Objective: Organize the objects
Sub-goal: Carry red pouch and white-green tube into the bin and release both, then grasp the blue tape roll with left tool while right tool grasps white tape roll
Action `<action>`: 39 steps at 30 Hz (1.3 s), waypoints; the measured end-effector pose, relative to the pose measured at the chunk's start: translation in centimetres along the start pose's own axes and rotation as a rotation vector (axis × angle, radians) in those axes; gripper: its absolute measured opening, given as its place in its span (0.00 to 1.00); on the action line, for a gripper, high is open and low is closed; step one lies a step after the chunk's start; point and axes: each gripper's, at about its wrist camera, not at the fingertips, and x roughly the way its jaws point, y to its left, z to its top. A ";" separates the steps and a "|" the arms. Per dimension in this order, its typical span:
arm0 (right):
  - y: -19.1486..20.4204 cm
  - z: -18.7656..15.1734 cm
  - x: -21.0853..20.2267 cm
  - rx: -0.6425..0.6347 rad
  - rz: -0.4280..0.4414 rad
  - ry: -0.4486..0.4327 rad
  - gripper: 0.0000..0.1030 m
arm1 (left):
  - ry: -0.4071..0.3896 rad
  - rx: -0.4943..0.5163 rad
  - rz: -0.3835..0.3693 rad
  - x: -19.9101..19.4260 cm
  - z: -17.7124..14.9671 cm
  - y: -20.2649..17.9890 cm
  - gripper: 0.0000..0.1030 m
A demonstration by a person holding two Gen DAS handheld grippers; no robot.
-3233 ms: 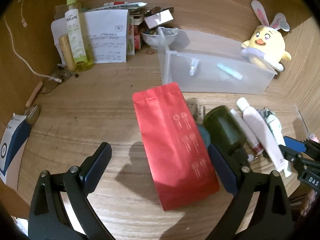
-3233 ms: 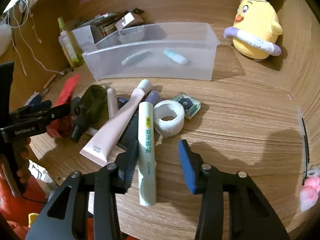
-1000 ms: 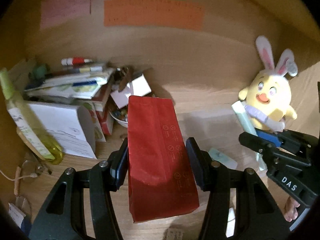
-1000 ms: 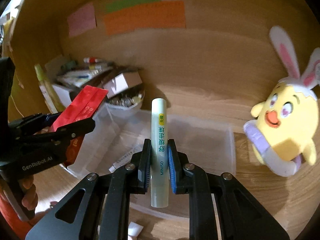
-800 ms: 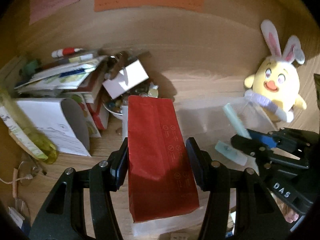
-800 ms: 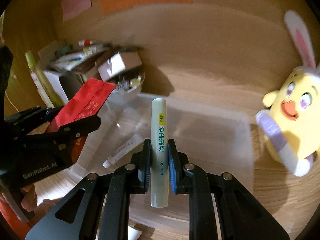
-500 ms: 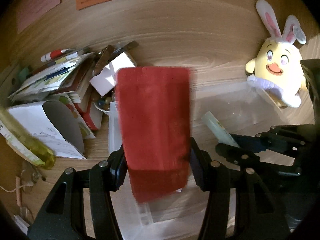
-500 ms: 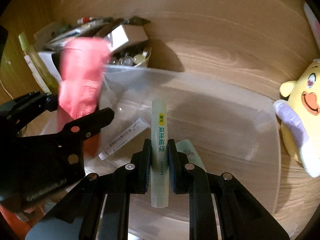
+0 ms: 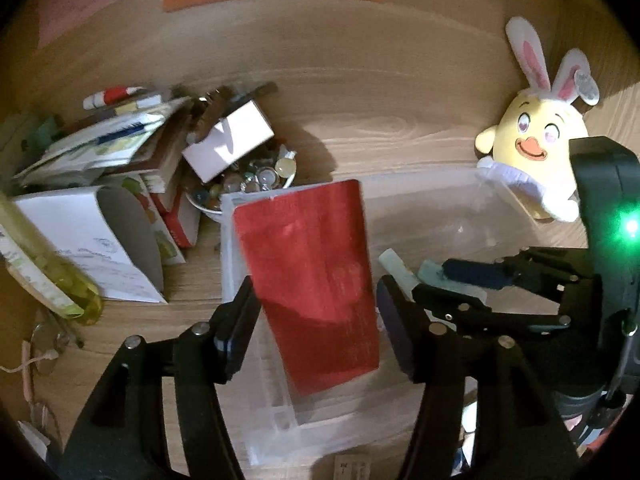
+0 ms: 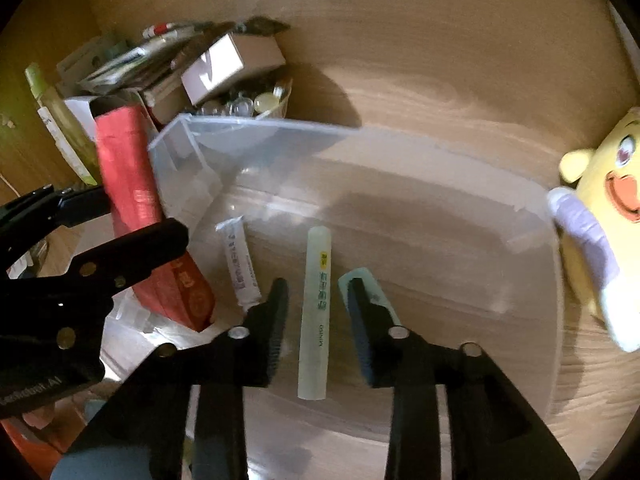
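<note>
A red pouch (image 9: 312, 280) stands tilted in the left end of the clear plastic bin (image 9: 420, 178), blurred. It sits between the pads of my left gripper (image 9: 316, 284), whose jaws are opening and no longer press it. In the right wrist view my right gripper (image 10: 317, 284) is low inside the bin (image 10: 360, 132), its jaws opening. The pale green tube (image 10: 316, 312) lies loose between them with a gap on each side. A small white tube (image 10: 240, 264) and a teal tube (image 10: 368, 284) lie on the bin floor beside it. The red pouch (image 10: 128, 200) shows at the left.
A yellow bunny-eared plush chick (image 9: 532, 152) sits against the bin's right end. Left of the bin are a bowl of beads (image 9: 256, 180), a white box (image 9: 232, 140), stacked papers and cartons (image 9: 100, 148) and a yellow-green spray bottle (image 9: 48, 272). A wooden wall stands behind.
My right gripper sank into the bin and let go of the green tube, which now lies free. The red pouch slid down into the bin's left end as the left jaws widened.
</note>
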 end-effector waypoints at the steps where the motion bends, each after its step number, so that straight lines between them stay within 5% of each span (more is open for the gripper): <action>1: 0.1 0.0 -0.4 -0.001 -0.004 -0.012 0.32 | -0.005 -0.004 -0.003 -0.4 0.0 0.1 0.59; 6: 0.1 -0.3 -3.0 -0.001 -0.017 -0.072 0.35 | -0.053 -0.019 0.007 -2.8 -0.1 0.4 0.69; 14: 0.4 -1.7 -9.5 -0.003 -0.054 -0.217 0.59 | -0.151 -0.039 0.020 -7.6 -1.0 0.4 0.89; 19: -0.1 -3.7 -12.4 0.015 -0.040 -0.272 0.66 | -0.177 -0.035 0.030 -9.8 -2.5 0.1 0.93; 30: -1.2 -9.4 -13.8 0.066 -0.033 -0.279 0.68 | -0.115 0.000 0.005 -10.2 -8.3 -0.1 0.93; 39: -1.0 -14.4 -11.3 0.093 -0.039 -0.186 0.68 | -0.017 -0.029 -0.011 -8.7 -13.4 0.4 0.93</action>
